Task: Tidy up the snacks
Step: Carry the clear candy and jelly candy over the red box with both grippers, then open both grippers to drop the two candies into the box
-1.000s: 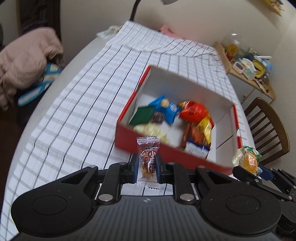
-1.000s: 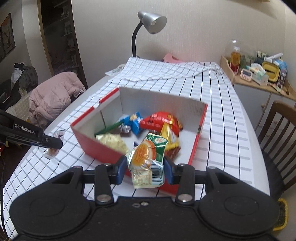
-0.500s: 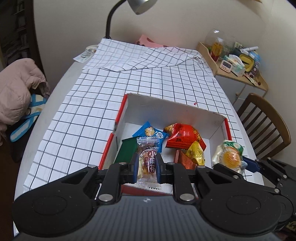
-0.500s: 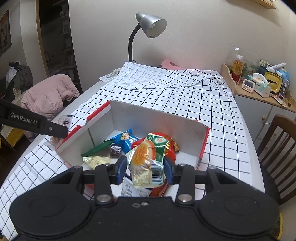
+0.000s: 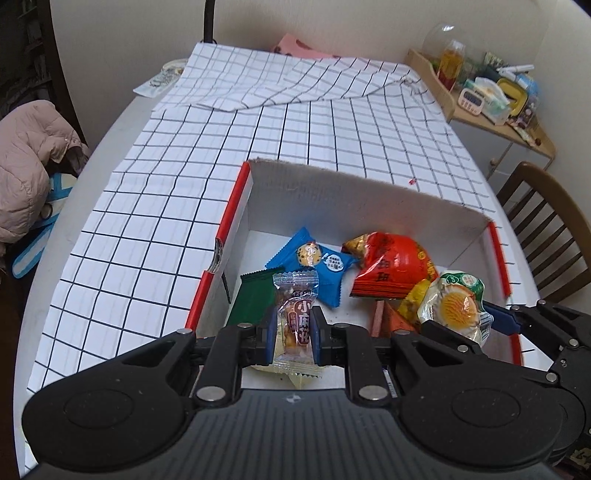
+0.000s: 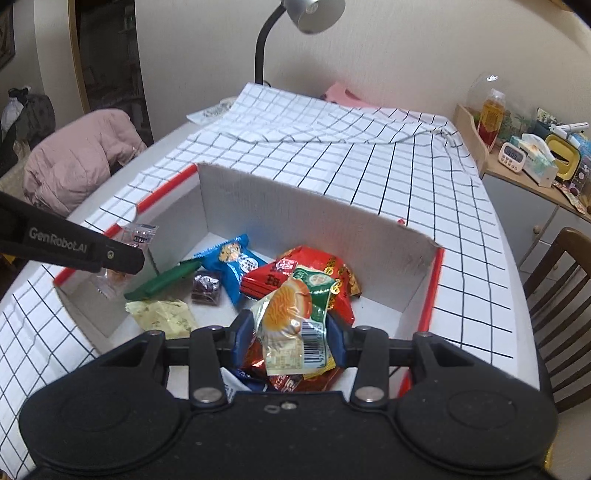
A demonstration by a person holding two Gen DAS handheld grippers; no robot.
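A red-edged white cardboard box (image 5: 373, 195) (image 6: 280, 218) sits on the checked tablecloth and holds several snack packs: a blue cookie pack (image 5: 314, 266) (image 6: 232, 264), a red bag (image 5: 391, 266) (image 6: 310, 273), a green pack (image 5: 255, 299) (image 6: 166, 280). My left gripper (image 5: 293, 330) is shut on a small clear-wrapped brown candy (image 5: 295, 317) and hangs over the box's near left part. My right gripper (image 6: 291, 332) is shut on a green and orange pastry pack (image 6: 295, 321) (image 5: 452, 304) above the box's near right part.
A checked cloth (image 5: 229, 155) covers the table. A wooden chair (image 5: 546, 229) stands at the right. A side shelf with a timer and bottles (image 6: 528, 155) lies at the far right. A pink jacket (image 6: 74, 158) rests at the left, a desk lamp (image 6: 314, 14) at the back.
Both grippers have moved forward from before the box's near wall to over its inside, each still shut on its snack. The box now fills more of both views.
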